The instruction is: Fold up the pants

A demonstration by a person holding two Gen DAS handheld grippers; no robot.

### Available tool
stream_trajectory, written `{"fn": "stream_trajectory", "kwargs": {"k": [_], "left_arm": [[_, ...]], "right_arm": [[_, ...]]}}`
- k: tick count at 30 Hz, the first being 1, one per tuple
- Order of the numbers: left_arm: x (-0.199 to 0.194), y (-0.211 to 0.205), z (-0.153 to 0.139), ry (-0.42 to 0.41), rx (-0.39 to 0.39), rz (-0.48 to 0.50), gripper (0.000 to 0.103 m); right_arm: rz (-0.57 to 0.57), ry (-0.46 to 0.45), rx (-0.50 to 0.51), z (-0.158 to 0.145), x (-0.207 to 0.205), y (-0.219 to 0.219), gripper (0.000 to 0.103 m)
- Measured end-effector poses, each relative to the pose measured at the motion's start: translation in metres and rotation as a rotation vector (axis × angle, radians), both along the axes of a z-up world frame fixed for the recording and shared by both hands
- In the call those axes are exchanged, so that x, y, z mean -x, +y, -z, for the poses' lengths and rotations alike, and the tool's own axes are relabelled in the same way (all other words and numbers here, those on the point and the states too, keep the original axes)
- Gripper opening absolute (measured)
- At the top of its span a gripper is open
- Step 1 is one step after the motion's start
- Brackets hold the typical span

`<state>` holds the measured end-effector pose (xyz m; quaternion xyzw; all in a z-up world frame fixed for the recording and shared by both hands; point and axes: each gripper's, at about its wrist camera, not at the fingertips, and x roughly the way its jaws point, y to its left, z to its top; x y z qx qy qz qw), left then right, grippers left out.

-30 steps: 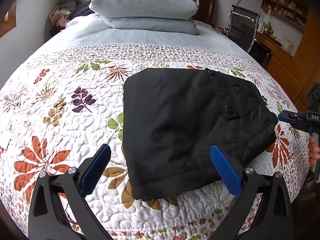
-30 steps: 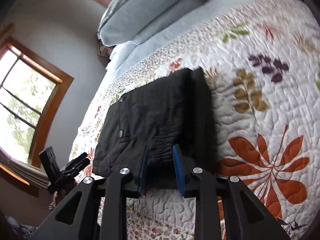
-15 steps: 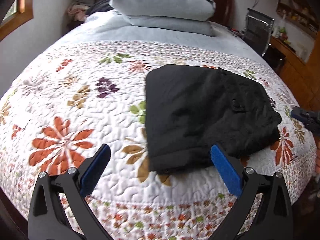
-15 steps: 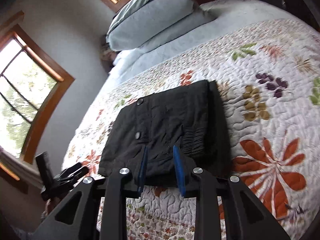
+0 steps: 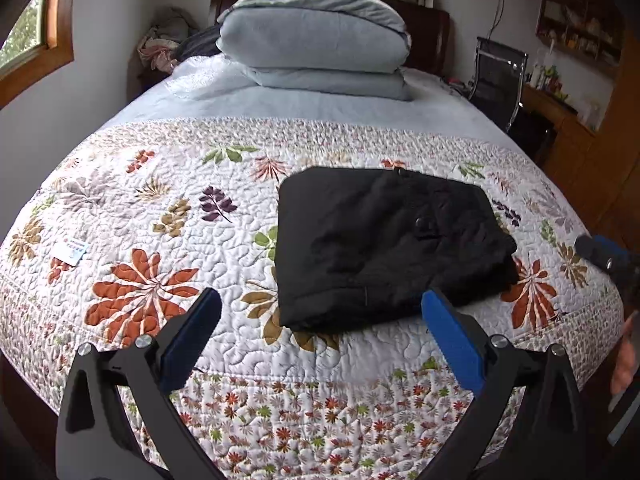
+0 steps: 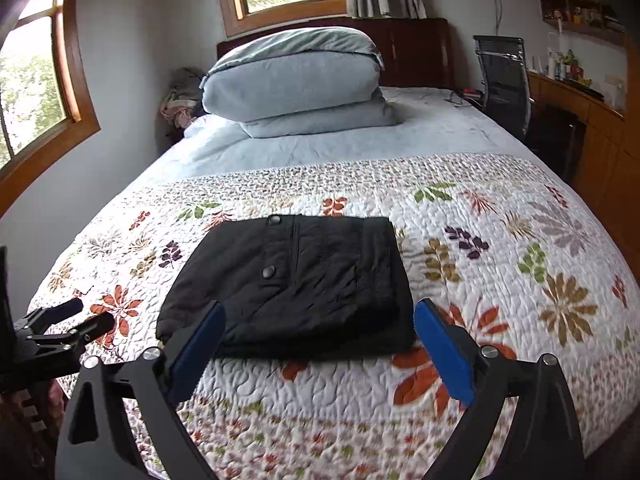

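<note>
The black pants [image 5: 384,240] lie folded into a compact rectangle on the floral quilt [image 5: 160,216]; they also show in the right wrist view [image 6: 296,284]. My left gripper [image 5: 320,320] is open and empty, held back from the near edge of the bundle, not touching it. My right gripper [image 6: 316,336] is open and empty, just short of the bundle's near edge. The right gripper's tip shows at the right edge of the left wrist view [image 5: 604,252]. The left gripper shows at the left edge of the right wrist view [image 6: 56,328].
Stacked grey-blue pillows [image 5: 316,40] lie at the head of the bed. A black chair [image 5: 496,80] and a wooden desk [image 5: 568,136] stand to the right. A small white label [image 5: 71,249] lies on the quilt at left. Windows [image 6: 36,80] line the wall.
My right gripper has opened and let go of the pants' edge, then pulled back and levelled out. My left gripper has drawn back and up from the bundle. The pants stay folded.
</note>
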<state>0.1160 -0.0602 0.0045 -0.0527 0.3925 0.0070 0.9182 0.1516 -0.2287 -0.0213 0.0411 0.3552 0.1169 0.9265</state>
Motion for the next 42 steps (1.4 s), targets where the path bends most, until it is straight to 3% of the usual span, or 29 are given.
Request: {"fn": "stream_trajectory", "kwargs": {"k": [4, 10, 16, 42], "left_arm": [[0.012, -0.004, -0.012, -0.029, -0.014, 0.002, 0.100], [0.020, -0.004, -0.019, -0.029, 0.042, 0.021, 0.100], [0.024, -0.012, -0.017, -0.016, -0.024, 0.017, 0.100], [0.022, 0.012, -0.020, -0.046, -0.046, -0.037, 0.100]], "right_arm": [[-0.021, -0.027, 0.039, -0.002, 0.017, 0.013, 0.097], [-0.034, -0.034, 0.032, -0.006, 0.025, 0.021, 0.097], [-0.029, -0.054, 0.072, -0.011, 0.032, 0.026, 0.097], [0.013, -0.084, 0.109, -0.020, 0.042, 0.013, 0.097]]}}
